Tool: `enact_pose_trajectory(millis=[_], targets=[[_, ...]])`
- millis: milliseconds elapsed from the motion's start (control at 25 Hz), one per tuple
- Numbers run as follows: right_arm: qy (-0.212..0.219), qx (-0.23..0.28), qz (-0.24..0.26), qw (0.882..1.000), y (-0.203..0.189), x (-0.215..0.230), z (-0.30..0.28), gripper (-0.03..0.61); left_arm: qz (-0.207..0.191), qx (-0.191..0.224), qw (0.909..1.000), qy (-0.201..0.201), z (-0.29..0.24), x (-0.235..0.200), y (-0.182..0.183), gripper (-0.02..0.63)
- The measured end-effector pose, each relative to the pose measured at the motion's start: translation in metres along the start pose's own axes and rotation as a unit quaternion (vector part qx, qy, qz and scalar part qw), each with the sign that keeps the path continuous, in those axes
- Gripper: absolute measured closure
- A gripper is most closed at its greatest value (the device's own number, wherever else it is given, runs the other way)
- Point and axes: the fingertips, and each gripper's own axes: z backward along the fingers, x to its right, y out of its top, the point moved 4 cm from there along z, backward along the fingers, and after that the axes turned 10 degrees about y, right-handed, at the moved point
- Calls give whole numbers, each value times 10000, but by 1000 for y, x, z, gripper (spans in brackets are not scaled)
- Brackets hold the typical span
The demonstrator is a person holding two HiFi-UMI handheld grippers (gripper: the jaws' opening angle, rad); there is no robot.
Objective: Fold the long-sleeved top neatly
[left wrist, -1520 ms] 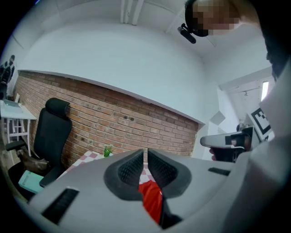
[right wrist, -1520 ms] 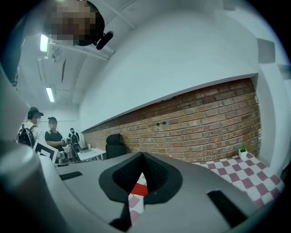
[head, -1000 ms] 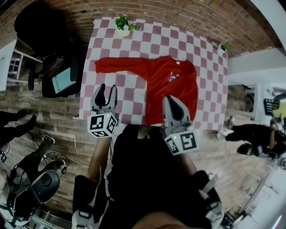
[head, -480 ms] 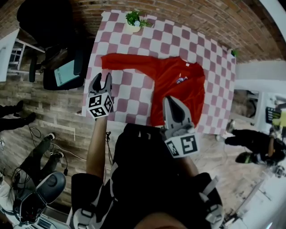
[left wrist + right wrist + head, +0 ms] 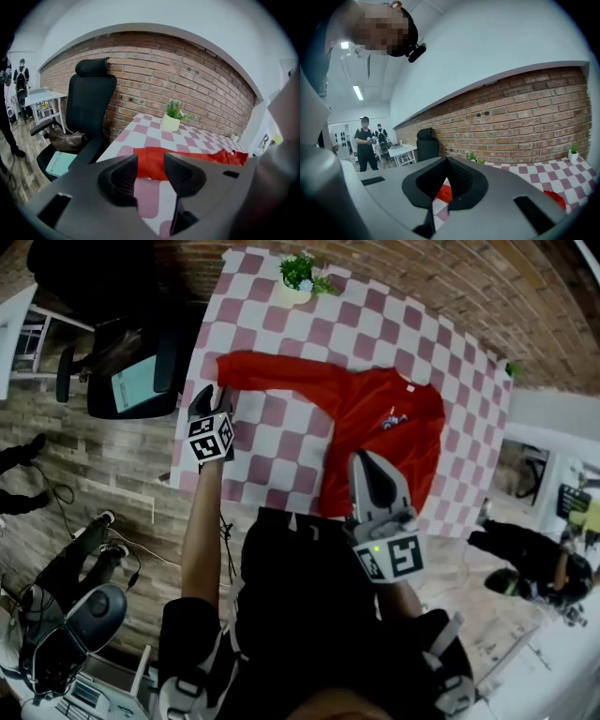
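A red long-sleeved top was laid flat on the pink-and-white checked counter, with 1 sleeve stretched toward the counter's left edge. The left tongs were held with jaws apart near that sleeve's cuff, with nothing clamped between them. The right tongs were held with jaws together and empty over the top's near hem. A small potted green plant was set at the far edge.

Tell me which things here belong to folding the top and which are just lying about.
For the job:
- top
- table
- left gripper, open, empty
- right gripper, shut, empty

Lying about:
- plant
- chair
- book on the chair
- bag on the chair
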Motion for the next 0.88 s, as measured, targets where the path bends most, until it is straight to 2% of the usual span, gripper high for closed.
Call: enact_pose_trajectory(millis=[200, 440, 640, 880], targets=[[44, -170, -69, 9998, -9, 14, -15, 571, 79, -332, 9993, 126, -39, -14, -13, 445], [52, -325, -215, 9992, -20, 21, -21, 571, 138, -719, 9970, 256, -59, -22, -31, 446], [58, -285, -219, 9993, -19, 27, -28, 571, 179, -949, 9953, -5, -67, -18, -39, 483], [-49, -234, -256, 9994, -16, 31, -30, 571, 35, -1101, 9939, -48, -66, -17, -43, 520]])
